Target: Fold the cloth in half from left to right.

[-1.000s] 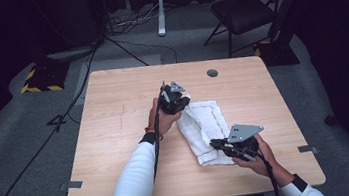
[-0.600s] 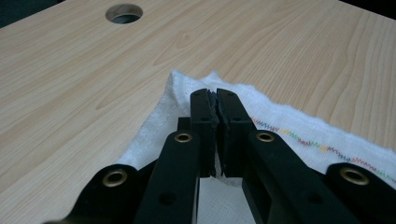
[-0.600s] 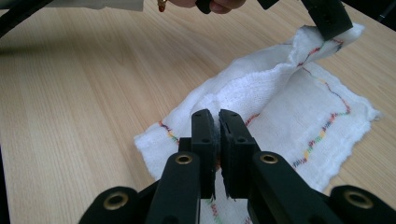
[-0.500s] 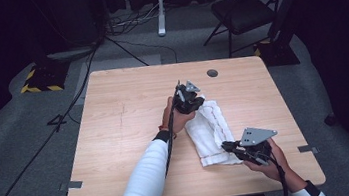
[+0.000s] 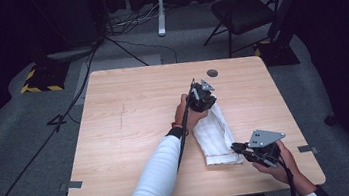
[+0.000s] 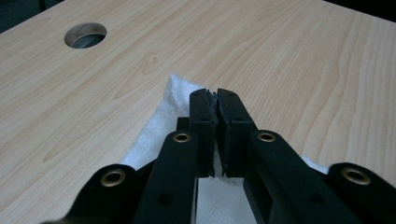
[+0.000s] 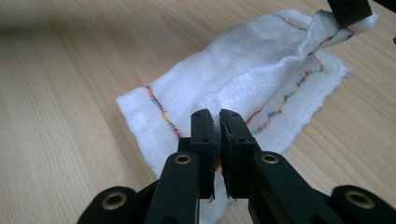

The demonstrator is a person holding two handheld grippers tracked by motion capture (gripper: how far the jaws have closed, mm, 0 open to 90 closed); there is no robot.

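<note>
A white cloth (image 5: 215,136) with coloured stitching along its hem lies folded in a long strip on the wooden table (image 5: 129,118). My left gripper (image 5: 205,107) stands at the strip's far end. In the left gripper view its jaws (image 6: 215,95) pinch the cloth (image 6: 159,126); they have just eased open a touch, with the fabric still between them. My right gripper (image 5: 235,147) is at the near end, and its jaws (image 7: 215,114) are shut on the cloth's (image 7: 243,79) near edge. The left gripper's jaw tip (image 7: 348,11) shows at the far corner.
A round cable hole (image 5: 212,72) sits in the table near its far edge, beyond the left gripper. A chair (image 5: 242,11) and floor cables stand behind the table. The right hand is close to the table's front right edge.
Both hands have moved to the right, and the cloth has come with them. It now lies drawn out as a narrower strip between the two grippers.
</note>
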